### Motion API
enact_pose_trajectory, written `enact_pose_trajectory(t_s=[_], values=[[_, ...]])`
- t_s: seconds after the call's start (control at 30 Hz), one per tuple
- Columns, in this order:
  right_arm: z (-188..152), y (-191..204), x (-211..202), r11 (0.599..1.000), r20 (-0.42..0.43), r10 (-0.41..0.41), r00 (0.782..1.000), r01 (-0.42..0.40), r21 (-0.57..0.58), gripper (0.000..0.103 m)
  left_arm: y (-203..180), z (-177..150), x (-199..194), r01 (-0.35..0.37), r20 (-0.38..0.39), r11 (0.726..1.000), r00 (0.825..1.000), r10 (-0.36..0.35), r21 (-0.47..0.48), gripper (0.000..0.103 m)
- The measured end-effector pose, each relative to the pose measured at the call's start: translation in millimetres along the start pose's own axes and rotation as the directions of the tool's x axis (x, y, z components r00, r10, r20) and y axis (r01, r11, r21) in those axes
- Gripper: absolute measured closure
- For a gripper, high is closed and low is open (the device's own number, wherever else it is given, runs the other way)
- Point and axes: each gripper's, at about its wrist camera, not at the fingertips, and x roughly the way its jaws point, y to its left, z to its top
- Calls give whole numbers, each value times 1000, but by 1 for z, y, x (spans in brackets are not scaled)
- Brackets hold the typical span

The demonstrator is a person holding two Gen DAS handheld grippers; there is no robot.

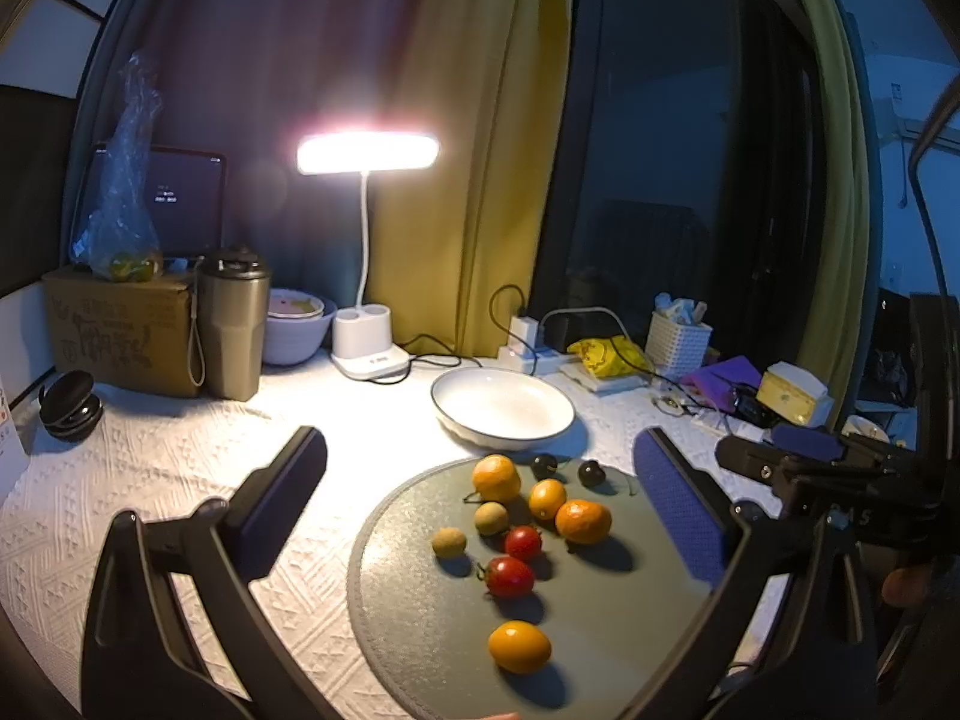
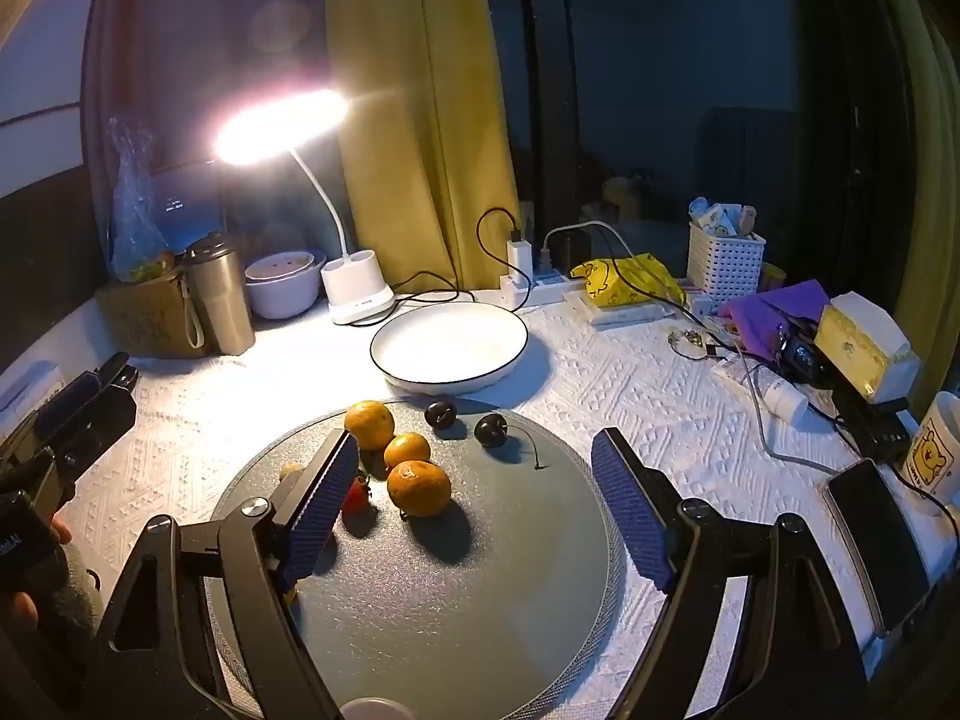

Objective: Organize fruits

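The left gripper (image 1: 480, 492) and right gripper (image 2: 474, 486) both stood wide open, gripping nothing. Mandarins (image 1: 582, 521), cherry tomatoes (image 1: 509, 576) and dark cherries (image 2: 490, 429) lay on the grey round mat (image 2: 456, 600) at lower centre, just below the empty white bowl (image 2: 449, 343).

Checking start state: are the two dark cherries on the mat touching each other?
Apart. The right wrist view shows bare grey mat between the left cherry and the right cherry.
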Motion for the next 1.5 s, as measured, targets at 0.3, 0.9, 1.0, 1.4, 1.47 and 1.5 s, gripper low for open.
enact_pose_trajectory(t_s=[0.3, 0.9, 1.0, 1.4, 1.47, 1.5], values=[[1, 0, 0, 1000, -1, 0, 1000, 0, 0, 20, -1, 0, 0, -1, -4, 1000, 1000, 1, -6, 0], [-2, -2, 1, 1000, -5, 0, 1000, 0, 3, 20, -4, -6, -2, 4, -9, 1000, 1000, -4, -3, 0], [-1, -2, 1, 1000, -8, 0, 1000, 0, 5, 20, -5, -7, -2, 4, -11, 1000, 1000, -4, -1, 0], [-14, -6, 4, 1000, -30, 0, 1000, 1, 14, 20, -4, -22, 8, -13, -107, 999, 994, 17, 33, 0], [-17, -7, 6, 1000, -43, -3, 999, 4, 16, 20, -4, -28, 13, -13, -145, 999, 989, 19, 40, 0], [-17, -6, 8, 1000, -51, -5, 999, 6, 18, 20, -5, -31, 15, -11, -160, 999, 987, 17, 41, 0]])
